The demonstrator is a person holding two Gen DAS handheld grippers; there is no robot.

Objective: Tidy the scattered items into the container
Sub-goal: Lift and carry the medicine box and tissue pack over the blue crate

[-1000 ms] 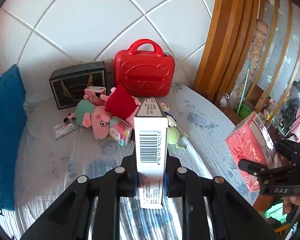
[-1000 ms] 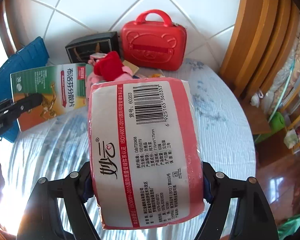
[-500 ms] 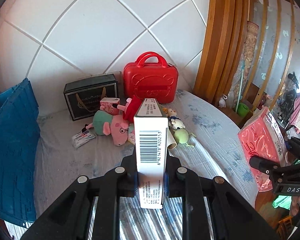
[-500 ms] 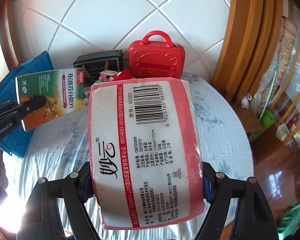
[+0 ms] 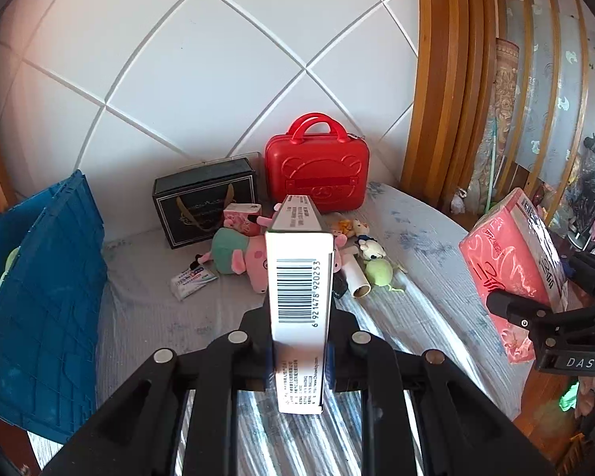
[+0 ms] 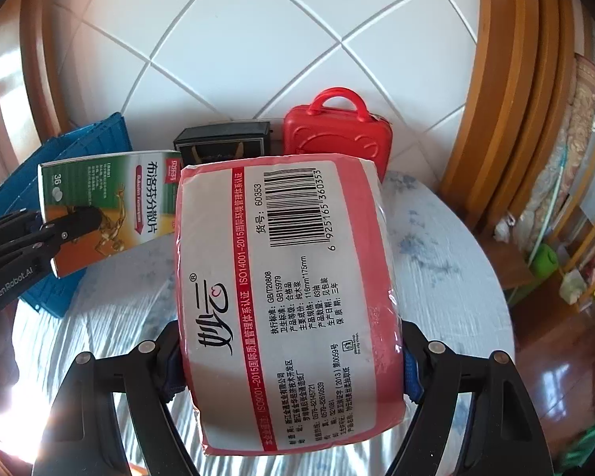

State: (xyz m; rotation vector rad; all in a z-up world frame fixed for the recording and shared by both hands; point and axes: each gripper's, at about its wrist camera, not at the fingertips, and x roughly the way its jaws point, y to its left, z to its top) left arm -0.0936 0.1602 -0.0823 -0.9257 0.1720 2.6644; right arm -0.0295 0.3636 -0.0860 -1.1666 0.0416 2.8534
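Two items aloft, the rest on the bed

A slim medicine box (image 5: 300,301) stands on edge, barcode up, and a pink tissue pack (image 6: 285,301) is held flat — plush pig (image 5: 240,260), small packet (image 5: 192,277) and toys lie beside the blue crate (image 5: 39,297).

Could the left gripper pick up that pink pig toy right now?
Probably not. The left gripper is already clamped on a medicine box, so its jaws are full, though nothing blocks the way to the pink pig toy.

1. Bright daylight; both views are sharp in the middle.
2. Glare whitens the bed sheet (image 6: 4,428) at 8 o'clock in the right wrist view.
3. Fisheye bends the wall tiles (image 5: 226,59); corners go black.
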